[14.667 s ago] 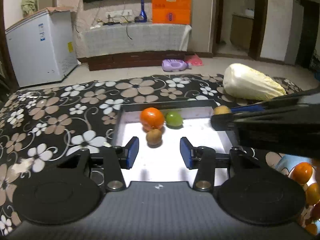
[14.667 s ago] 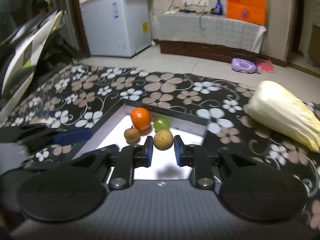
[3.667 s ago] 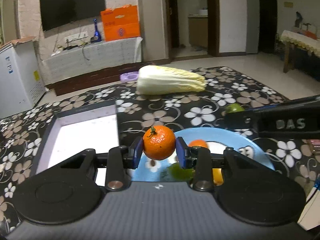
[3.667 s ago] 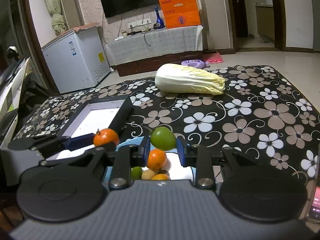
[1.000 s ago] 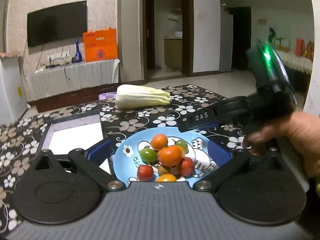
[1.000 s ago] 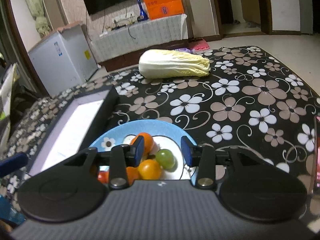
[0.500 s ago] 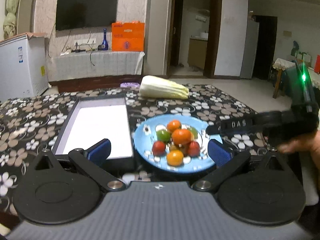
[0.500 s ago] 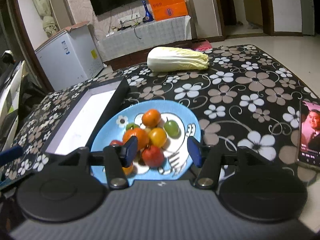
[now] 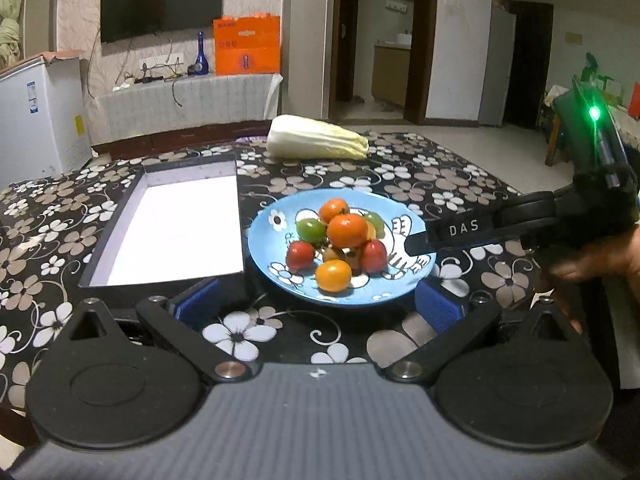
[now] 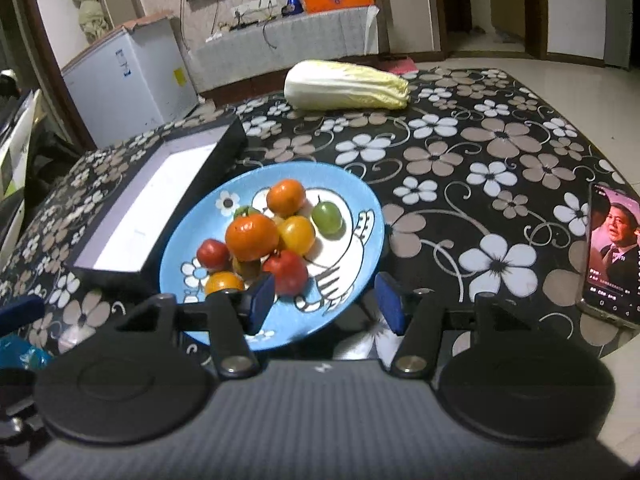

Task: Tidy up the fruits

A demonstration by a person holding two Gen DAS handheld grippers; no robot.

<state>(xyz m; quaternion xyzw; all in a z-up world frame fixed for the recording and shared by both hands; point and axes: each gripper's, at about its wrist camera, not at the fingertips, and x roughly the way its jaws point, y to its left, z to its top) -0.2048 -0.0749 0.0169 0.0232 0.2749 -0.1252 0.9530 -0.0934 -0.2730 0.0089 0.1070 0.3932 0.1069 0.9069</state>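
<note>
Sitting in a pile on the blue plate (image 9: 404,286), the fruits (image 9: 340,240) are all together: orange ones, red ones, green ones and yellow ones. A big orange (image 9: 347,231) sits on top of the pile, and a small green fruit (image 10: 327,213) lies a little off to one side on the plate.

The left gripper (image 9: 318,306) has its blue fingers (image 9: 198,304) spread wide apart, and nothing is between them. The plate lies just past the fingertips, in front of the gap. The white tray (image 9: 176,222) with dark walls is ahead of the left finger, right beside the plate. Far ahead of the fingers a long cabbage (image 9: 316,143) lies on the flowery worktop (image 9: 440,184).

The right gripper (image 10: 326,302) also has its fingers (image 10: 262,296) apart and holds nothing. They hang over the near edge of the plate. Its left finger is close to a red fruit (image 10: 286,266), but you cannot tell if they touch. The pile is ahead of that finger. The tray (image 10: 160,192) is farther out on the same side. The cabbage (image 10: 346,86) is far ahead. A phone (image 10: 610,256) with a lit screen lies on the worktop (image 10: 500,152), well off to the side of the right finger.

Seen from the left camera, the right gripper (image 9: 416,245) comes in from the right side, held in a hand (image 9: 600,260), and its tip is over the far side of the plate.
</note>
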